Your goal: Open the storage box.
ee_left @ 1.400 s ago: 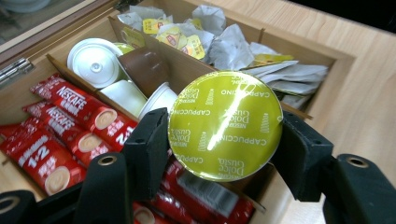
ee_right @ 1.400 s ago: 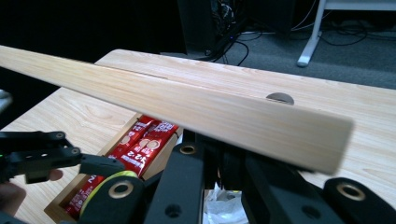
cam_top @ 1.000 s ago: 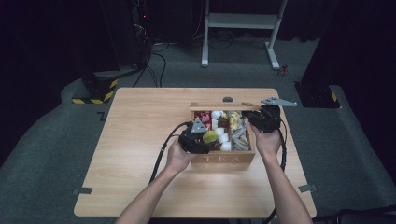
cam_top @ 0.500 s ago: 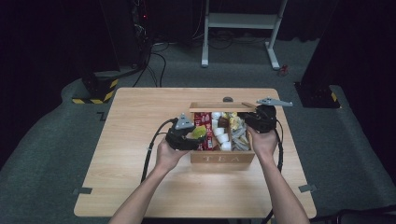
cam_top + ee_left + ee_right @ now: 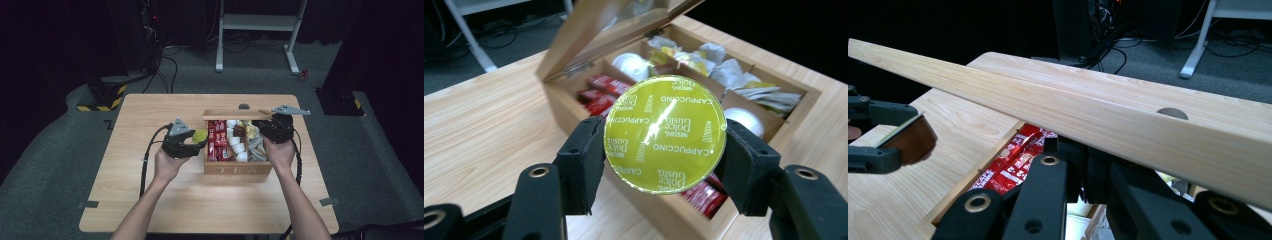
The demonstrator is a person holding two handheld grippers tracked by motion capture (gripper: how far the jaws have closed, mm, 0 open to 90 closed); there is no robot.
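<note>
Two grippers shared the work at the tea box [image 5: 237, 169], which sat on the right half of the table [image 5: 150, 200]. The left gripper [image 5: 196, 142] had its jaws closed on a capsule [image 5: 665, 133], a round pod with a yellow-green foil top, pinched at its rim on two opposite sides between the black pads [image 5: 586, 155]. Held that way, the foil face was turned toward the gripper's own camera and the pod could not roll out. In the high view the capsule [image 5: 200, 136] hung above bare wood just left of the box, outside its left wall, so it looked to have been lifted out and was on its way to a spot on the table.

The right gripper [image 5: 267, 127] sat at the far right corner of the box, and its jaws seemed clamped on the wooden lid [image 5: 1098, 112], whose edge crossed right over them in the right gripper view; the contact itself was hidden behind the board. That hold was probably there to prop the lid open, since it tilted over the compartments and would likely drop shut otherwise.

Inside the box lay red sachets [image 5: 217, 142] in the left compartment, white pods [image 5: 236, 145] in the middle and paper tea bags [image 5: 255, 142] at the right.
</note>
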